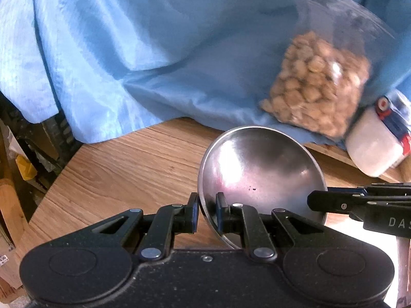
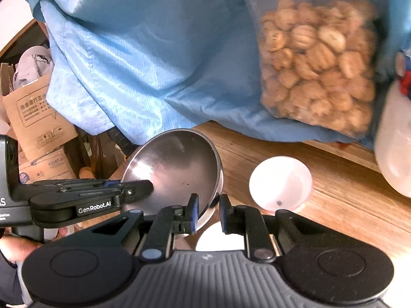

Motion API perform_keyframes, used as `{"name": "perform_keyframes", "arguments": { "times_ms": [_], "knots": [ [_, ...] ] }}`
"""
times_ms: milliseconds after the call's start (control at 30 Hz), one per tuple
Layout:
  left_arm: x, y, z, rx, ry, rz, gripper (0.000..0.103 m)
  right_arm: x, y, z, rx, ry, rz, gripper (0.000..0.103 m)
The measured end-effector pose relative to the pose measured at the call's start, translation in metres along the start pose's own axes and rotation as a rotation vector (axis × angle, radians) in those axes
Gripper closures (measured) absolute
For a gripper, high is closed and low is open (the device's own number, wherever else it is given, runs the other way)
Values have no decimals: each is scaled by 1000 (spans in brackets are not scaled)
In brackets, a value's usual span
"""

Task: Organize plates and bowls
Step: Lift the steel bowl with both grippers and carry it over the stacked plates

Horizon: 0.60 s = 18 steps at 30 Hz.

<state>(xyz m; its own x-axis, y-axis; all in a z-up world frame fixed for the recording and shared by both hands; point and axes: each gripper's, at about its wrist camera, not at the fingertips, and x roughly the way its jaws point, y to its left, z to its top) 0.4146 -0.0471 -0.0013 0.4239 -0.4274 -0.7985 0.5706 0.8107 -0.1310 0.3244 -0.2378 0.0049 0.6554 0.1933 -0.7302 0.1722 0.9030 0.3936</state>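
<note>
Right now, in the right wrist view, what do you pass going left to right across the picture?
Cardboard box → left gripper reaching in from the side → steel bowl, tilted, its rim between both grippers' fingers → right gripper → white bowl on the wooden table → white jar.

1. A crumpled light-blue fabric sheet [image 1: 133, 51] drapes over the back of the wood-grain bench [image 1: 123, 169].
2. A clear plastic bag of tan biscuits [image 2: 318, 61] leans against that sheet.
3. Beside it lies a white packet with red-and-blue label [image 1: 377, 143].
4. Brown printed cardboard boxes [image 2: 36, 118] sit off the bench's left edge.
</note>
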Motion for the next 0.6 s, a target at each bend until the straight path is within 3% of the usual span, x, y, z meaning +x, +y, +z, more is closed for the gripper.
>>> {"name": "perform_keyframes", "arguments": {
  "times_ms": [367, 600],
  "knots": [
    [-23, -56, -33, 18, 3, -19, 89, -54, -23, -42, -2, -2, -16, 84],
    [-33, -88, -55, 19, 7, -73, 89, -93, -38, -75, 7, -7, -60, 84]
  ]
}}
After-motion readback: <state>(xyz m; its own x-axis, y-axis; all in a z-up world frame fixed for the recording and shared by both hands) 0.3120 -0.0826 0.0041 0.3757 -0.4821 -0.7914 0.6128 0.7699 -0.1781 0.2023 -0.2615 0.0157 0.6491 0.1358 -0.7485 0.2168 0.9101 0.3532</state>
